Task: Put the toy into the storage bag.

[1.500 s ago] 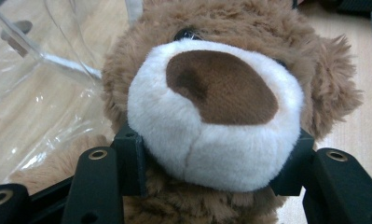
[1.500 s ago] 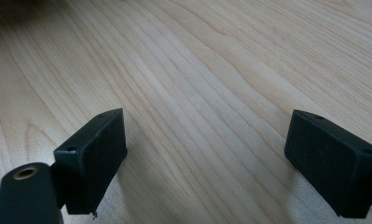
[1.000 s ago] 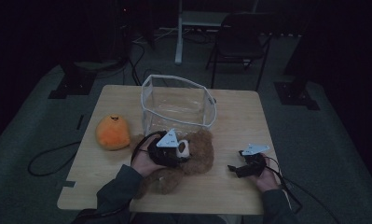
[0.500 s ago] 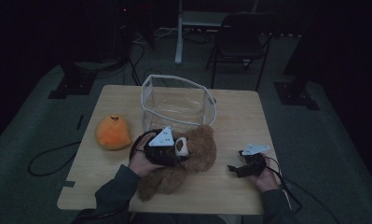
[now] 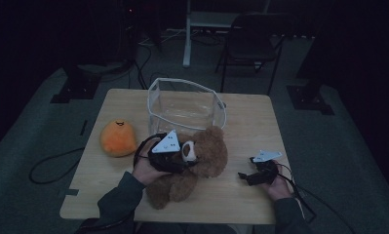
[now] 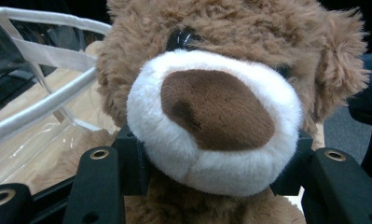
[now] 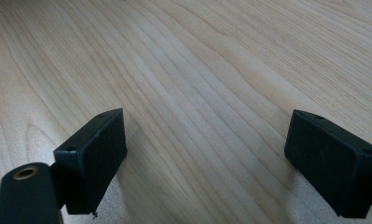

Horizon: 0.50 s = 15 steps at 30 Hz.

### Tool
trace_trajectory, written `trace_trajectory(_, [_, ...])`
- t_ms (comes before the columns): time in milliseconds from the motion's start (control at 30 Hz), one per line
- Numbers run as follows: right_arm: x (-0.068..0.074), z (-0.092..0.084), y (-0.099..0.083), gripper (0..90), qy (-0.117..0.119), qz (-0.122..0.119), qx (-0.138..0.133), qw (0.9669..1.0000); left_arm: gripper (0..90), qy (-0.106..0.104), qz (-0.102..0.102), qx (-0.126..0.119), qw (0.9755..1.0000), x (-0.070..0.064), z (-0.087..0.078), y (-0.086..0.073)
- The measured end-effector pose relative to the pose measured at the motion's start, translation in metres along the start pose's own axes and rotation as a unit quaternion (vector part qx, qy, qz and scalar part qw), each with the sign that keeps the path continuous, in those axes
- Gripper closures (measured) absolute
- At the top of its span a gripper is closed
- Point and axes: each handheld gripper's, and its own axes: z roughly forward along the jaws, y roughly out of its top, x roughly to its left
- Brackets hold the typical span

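Left gripper (image 5: 182,158) clamps the teddy bear (image 6: 211,116) by its muzzle; lift clear over the near rim of the clear bin (image 5: 184,105). Right gripper (image 7: 204,158) rests open.

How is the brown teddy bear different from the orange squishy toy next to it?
The teddy bear is brown and furry, with limbs; the orange toy is a smooth round blob. The bear is bigger. The left tool grips the bear's snout; the orange toy lies untouched. Both are soft toys on the wooden table.

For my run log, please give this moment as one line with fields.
left gripper: shut on teddy bear, at muzzle | right gripper: open, over bare table | clear bin: behind bear | orange plush: on table, untouched
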Motion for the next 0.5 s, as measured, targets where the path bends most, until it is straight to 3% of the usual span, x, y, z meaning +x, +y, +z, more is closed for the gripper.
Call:
trace_trajectory(333, [0.0, 0.0, 0.0, 12.1, 0.0, 0.0, 0.0, 1.0, 43.8, 0.008, -0.001, -0.004, 1.0, 0.001, -0.008, 0.005])
trace_trajectory(500, [0.0, 0.0, 0.0, 12.1, 0.0, 0.0, 0.0, 1.0, 43.8, 0.004, -0.016, -0.014, 0.9998, 0.004, -0.013, 0.007])
